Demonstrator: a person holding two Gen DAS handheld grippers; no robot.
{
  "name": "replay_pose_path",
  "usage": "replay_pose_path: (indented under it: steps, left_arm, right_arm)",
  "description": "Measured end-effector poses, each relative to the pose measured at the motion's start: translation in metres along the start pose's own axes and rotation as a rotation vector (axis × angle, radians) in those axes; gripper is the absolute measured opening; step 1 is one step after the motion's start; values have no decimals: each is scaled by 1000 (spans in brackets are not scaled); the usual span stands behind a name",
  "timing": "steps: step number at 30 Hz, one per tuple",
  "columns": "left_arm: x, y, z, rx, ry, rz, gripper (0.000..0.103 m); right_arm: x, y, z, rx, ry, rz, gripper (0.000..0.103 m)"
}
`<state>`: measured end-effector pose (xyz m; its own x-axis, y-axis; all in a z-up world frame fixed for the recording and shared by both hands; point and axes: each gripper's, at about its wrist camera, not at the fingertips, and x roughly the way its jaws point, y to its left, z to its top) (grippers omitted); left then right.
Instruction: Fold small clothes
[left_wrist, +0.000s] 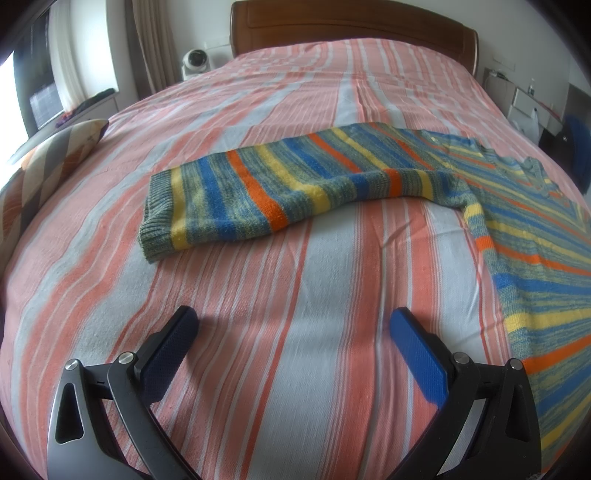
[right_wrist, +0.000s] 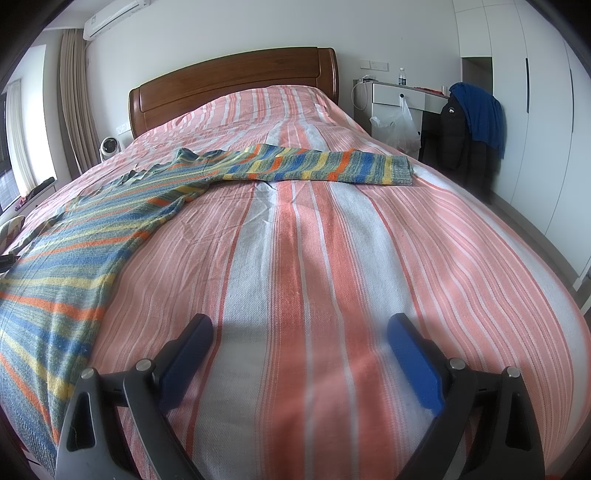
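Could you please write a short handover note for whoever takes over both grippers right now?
Left gripper: open, empty, over bare bedspread.
Right gripper: open, empty, also over bedspread.
Striped sweater lies spread flat on the bed, body between the two grippers. One sleeve stretches out ahead of the left gripper, the other sleeve ahead of the right.
Done: sweater laid out; no fold visible yet.
Left: probably fold each sleeve onto the body, then fold the body.
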<state>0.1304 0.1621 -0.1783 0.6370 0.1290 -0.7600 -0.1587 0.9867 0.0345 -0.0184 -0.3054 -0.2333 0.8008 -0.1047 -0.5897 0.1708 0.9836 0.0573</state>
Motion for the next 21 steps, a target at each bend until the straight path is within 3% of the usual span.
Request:
replay_pose_path:
  steps: [21]
  left_arm:
    - [0, -1, 0, 0, 1, 2, 103]
  right_arm:
    - [0, -1, 0, -2, 0, 1, 95]
